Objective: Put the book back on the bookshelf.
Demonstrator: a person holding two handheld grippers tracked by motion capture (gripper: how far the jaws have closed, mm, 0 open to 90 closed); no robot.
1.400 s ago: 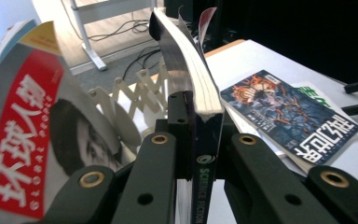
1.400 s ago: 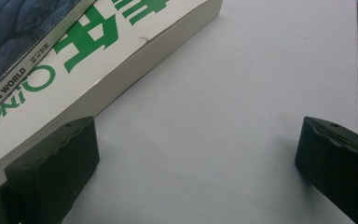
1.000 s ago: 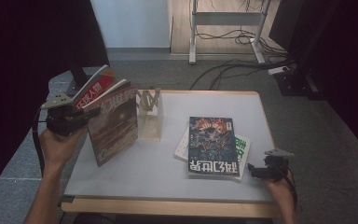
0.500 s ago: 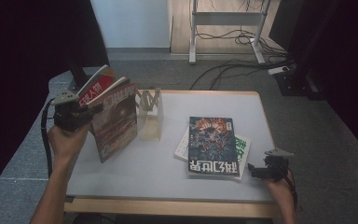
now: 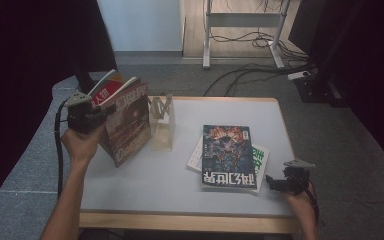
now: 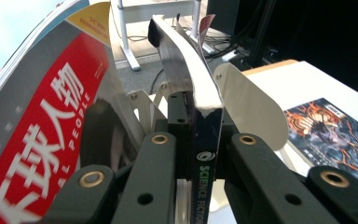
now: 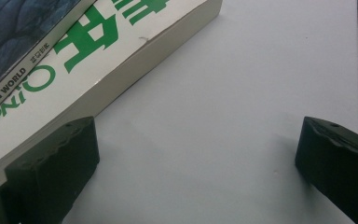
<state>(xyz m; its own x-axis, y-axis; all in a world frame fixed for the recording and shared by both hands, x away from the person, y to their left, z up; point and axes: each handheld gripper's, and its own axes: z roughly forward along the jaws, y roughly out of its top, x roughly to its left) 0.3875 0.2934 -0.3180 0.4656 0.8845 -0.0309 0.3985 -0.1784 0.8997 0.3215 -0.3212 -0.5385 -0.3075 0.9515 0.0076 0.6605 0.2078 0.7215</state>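
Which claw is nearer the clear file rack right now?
Left. The left claw holds a magazine beside the rack; the right claw rests at the table's near right corner, past the stacked books.

A white table [image 5: 145, 180] with a light wooden edge stands on grey carpet. Near its centre, toward ten o'clock, a clear rack [image 5: 162, 125] stands upright. At about three o'clock lies a flat stack of two books: a white book with green print [image 5: 260, 156] rests directly on the tabletop, and a dark-covered magazine [image 5: 227, 156] lies on top of it. The six o'clock stretch of the tabletop is bare white.
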